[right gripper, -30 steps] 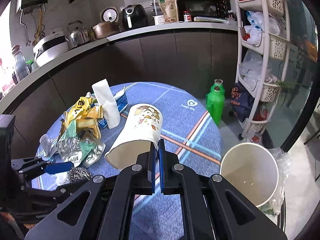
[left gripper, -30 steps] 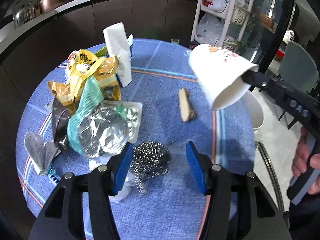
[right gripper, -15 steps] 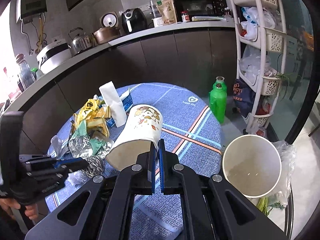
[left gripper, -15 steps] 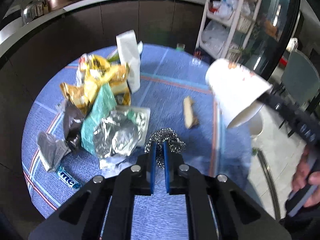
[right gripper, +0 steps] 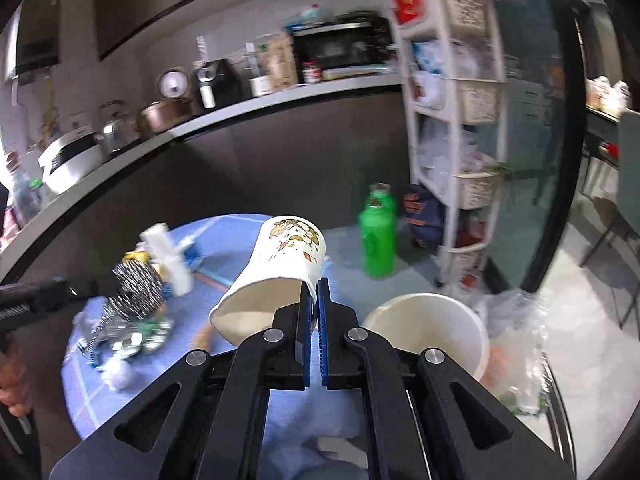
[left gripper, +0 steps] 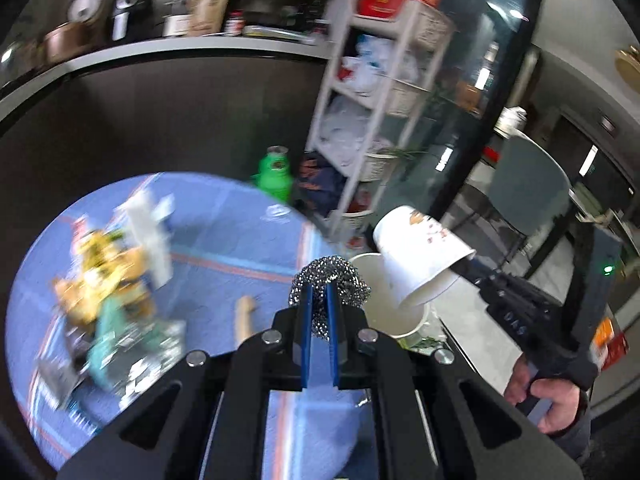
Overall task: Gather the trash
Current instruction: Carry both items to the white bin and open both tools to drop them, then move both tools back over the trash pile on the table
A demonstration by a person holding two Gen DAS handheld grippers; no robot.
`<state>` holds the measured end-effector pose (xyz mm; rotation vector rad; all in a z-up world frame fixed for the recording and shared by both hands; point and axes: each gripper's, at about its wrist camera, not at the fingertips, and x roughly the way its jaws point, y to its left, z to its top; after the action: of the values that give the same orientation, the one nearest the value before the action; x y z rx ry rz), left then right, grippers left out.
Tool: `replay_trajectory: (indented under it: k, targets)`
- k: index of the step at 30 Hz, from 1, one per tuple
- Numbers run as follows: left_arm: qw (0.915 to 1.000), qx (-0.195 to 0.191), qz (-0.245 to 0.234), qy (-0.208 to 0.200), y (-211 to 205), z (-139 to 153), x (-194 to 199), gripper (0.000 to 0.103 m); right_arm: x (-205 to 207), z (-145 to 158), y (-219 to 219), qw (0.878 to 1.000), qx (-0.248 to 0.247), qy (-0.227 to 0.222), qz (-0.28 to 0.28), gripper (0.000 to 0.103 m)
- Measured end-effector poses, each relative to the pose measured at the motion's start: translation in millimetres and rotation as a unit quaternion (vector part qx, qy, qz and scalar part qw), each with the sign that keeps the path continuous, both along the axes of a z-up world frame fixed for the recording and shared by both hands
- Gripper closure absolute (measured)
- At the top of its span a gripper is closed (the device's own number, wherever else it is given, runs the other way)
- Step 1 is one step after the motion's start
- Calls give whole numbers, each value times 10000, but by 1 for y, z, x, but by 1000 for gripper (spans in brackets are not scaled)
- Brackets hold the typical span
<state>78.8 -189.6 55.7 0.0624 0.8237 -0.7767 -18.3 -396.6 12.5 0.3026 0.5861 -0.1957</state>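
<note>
My left gripper (left gripper: 319,292) is shut on a steel wool scrubber (left gripper: 330,282) and holds it in the air above the table's right edge, close to the white trash bin (left gripper: 404,320). The scrubber also shows in the right wrist view (right gripper: 134,290). My right gripper (right gripper: 317,286) is shut on the rim of a white printed paper cup (right gripper: 276,276), held tilted next to the bin (right gripper: 432,332). The cup hangs over the bin's mouth in the left wrist view (left gripper: 420,252).
A heap of wrappers and foil (left gripper: 116,300), a white carton (left gripper: 150,236) and a small stick (left gripper: 244,314) lie on the round blue table (left gripper: 224,240). A green bottle (right gripper: 376,236) and a white shelf rack (right gripper: 456,120) stand on the floor beyond.
My left gripper closed on the steel wool scrubber, lifted it off the table and swung right toward the bin. My right gripper carried the cup closer over the bin.
</note>
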Motion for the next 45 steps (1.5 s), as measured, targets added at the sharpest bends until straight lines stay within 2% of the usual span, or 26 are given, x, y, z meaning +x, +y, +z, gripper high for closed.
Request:
replay_trajectory:
  k: [6,13,18,23,26,30,32,33,34,36,38,39,41,42,43,45]
  targets:
    - [9977,-182,-610,219,-71,-22,9,95,-15,-49,-61,9956,246,566,-712,100]
    - [9918,-151,-1052,706,-140,-71,33,95,-10,-112,-95,9888,604,1046,-876,100]
    - [9890,249,-1143,901,-175,-113,48,95,3,-143,-103,9856,769,1268,-808,100]
    - [9867,605,-1176,944,-199,-139,56,94,16,-168,-111,9823,873,1466,-771,99]
    - [9853,839,-1162,927,-211,-154,60,94,19,-175,-112,9822,832,1509,-753,98]
    - [9845,963,-1098,973,-219,-168,67,89,21,-180,-110,9830,743,1510,-727,98]
    - [9849,996,-1028,977,-220,-170,70,80,20,-179,-110,9837,697,1494,-720,88]
    - [9858,980,-979,945,-219,-169,70,68,19,-178,-109,9843,663,1468,-716,80]
    - [9869,944,-940,910,-219,-169,71,51,19,-176,-110,9850,619,1444,-712,76]
    - [9907,813,-802,744,-214,-162,71,32,17,-168,-107,9869,434,1395,-686,70]
    - [9929,718,-724,615,-207,-152,70,26,13,-162,-105,9882,268,1356,-654,56]
    - [9933,700,-699,596,-206,-149,70,19,12,-159,-103,9887,181,1338,-650,48]
    - [9953,648,-549,468,-200,-141,69,9,8,-153,-100,9899,63,1274,-622,38]
    - [9961,629,-472,402,-199,-138,69,3,5,-150,-99,9906,5,1226,-614,30]
    - [9967,608,-411,348,-197,-135,67,4,3,-147,-97,9909,-35,1196,-614,19]
    - [9973,590,-328,296,-192,-128,66,4,0,-143,-95,9913,-65,1167,-608,9]
